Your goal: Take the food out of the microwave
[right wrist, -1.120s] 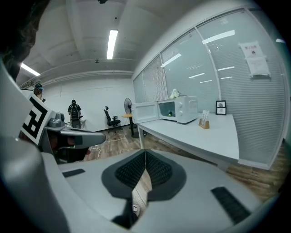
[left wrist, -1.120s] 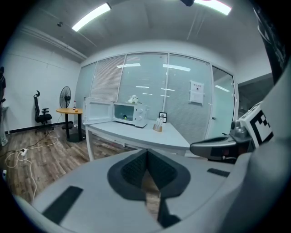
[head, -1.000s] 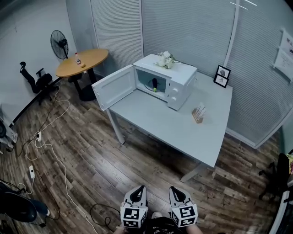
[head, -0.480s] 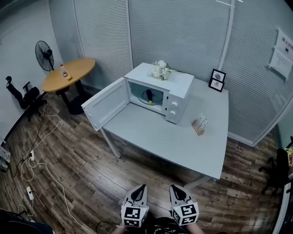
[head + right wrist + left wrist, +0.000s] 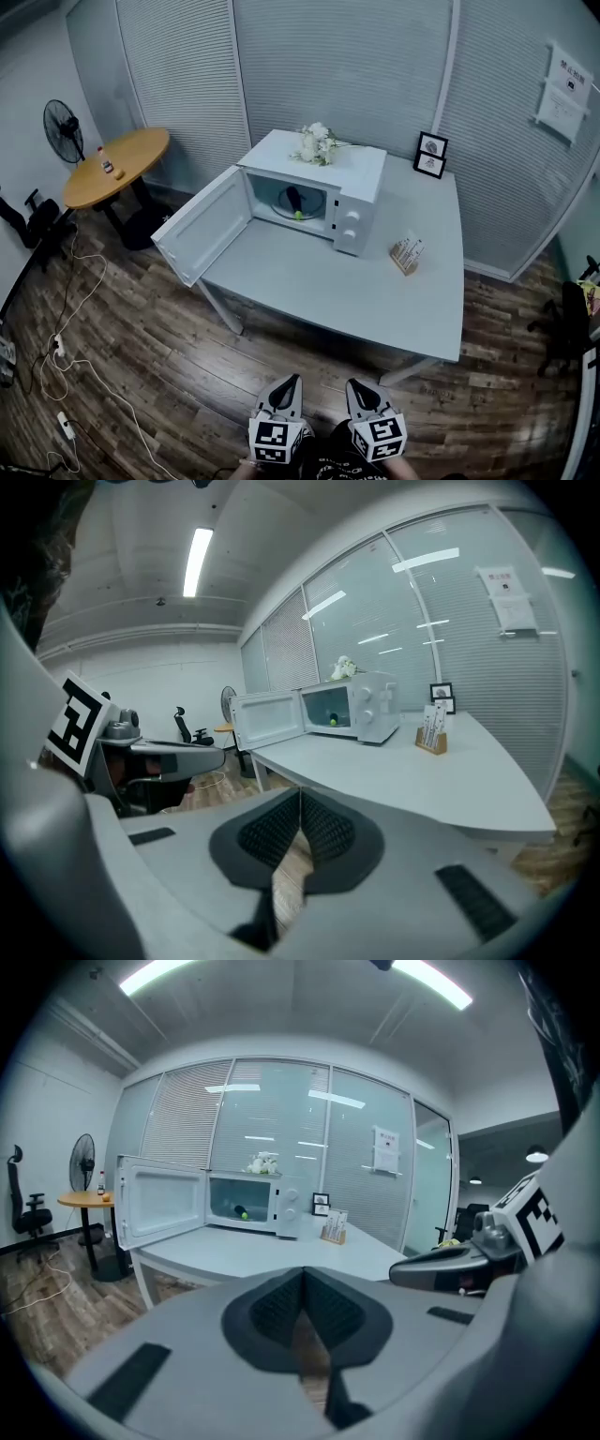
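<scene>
**Walking up to the open microwave, both grippers empty**

The food [image 5: 294,199] lies inside the microwave [image 5: 361,183] on its round plate. It is a dark item with a small green bit at one end, too small to name. The door [image 5: 202,225] stands swung wide to the left and overhangs the near-left edge of the tabletop [image 5: 375,286].

The left gripper [image 5: 303,1288] and the right gripper [image 5: 300,829] sit low and close to the body, well apart from the tabletop. Each has its jaws pressed together with nothing between them.

The step in hand looks to be the approach. It would go best by coming square to the microwave's opening and staying to the right of the open door so as not to knock it. One gripper should be enough. Its jaws need to part before it enters, then go in level and take the food across its narrow body. Lifting it only slightly and drawing it straight back should keep it clear of the frame.

The pale tabletop is mostly bare in front of the microwave, which leaves room to set the food down. Flowers [image 5: 315,144] rest on the microwave, a picture frame [image 5: 430,155] stands behind it, and a small wooden holder [image 5: 405,254] is to its right.

The floor [image 5: 159,375] is dark planks with white cables [image 5: 70,314] trailing at the left. A round table [image 5: 117,167] and a fan [image 5: 58,131] stand by the slatted walls.
</scene>
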Demonstrator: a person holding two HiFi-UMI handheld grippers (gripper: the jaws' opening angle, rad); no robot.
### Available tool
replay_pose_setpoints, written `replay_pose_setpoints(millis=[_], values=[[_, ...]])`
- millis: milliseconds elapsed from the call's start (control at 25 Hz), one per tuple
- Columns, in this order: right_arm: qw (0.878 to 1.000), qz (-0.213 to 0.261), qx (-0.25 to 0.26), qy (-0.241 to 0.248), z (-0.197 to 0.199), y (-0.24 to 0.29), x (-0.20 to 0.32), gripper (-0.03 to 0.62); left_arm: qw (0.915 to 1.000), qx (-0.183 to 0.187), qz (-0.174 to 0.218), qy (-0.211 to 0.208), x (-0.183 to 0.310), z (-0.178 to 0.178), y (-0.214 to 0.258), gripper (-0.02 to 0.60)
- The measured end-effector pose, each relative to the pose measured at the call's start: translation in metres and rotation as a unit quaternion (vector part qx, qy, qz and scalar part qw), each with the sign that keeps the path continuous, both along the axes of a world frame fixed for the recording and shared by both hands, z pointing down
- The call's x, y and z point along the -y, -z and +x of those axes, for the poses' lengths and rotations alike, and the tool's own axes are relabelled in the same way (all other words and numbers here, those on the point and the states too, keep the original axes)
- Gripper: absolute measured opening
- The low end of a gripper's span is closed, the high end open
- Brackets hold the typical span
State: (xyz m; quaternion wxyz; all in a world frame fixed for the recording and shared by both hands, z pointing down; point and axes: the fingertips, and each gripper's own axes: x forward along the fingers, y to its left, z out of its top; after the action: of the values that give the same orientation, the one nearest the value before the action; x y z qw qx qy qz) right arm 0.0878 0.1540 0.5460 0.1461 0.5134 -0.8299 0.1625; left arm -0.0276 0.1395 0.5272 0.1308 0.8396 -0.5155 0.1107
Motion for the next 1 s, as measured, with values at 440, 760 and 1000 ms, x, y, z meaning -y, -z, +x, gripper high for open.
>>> replay_pose_setpoints(millis=[440,760,1000], values=[[1.000,-0.011,0.003,0.027,-0.014,-0.009,0.029,0.005,0.9995,0.000,-0.012,0.030,0.018,-0.017,-0.009,0.008],[0.998,-0.008,0.003,0.063,-0.023,-0.005,0.094,0.005,0.9968,-0.001,-0.017,0.078,0.072,-0.028,-0.009,0.008],[0.997,-0.013,0.003,0.081,-0.020,-0.006,0.149,0.005,0.9948,0.003,-0.018,0.100,0.123,-0.028,-0.009,0.008]])
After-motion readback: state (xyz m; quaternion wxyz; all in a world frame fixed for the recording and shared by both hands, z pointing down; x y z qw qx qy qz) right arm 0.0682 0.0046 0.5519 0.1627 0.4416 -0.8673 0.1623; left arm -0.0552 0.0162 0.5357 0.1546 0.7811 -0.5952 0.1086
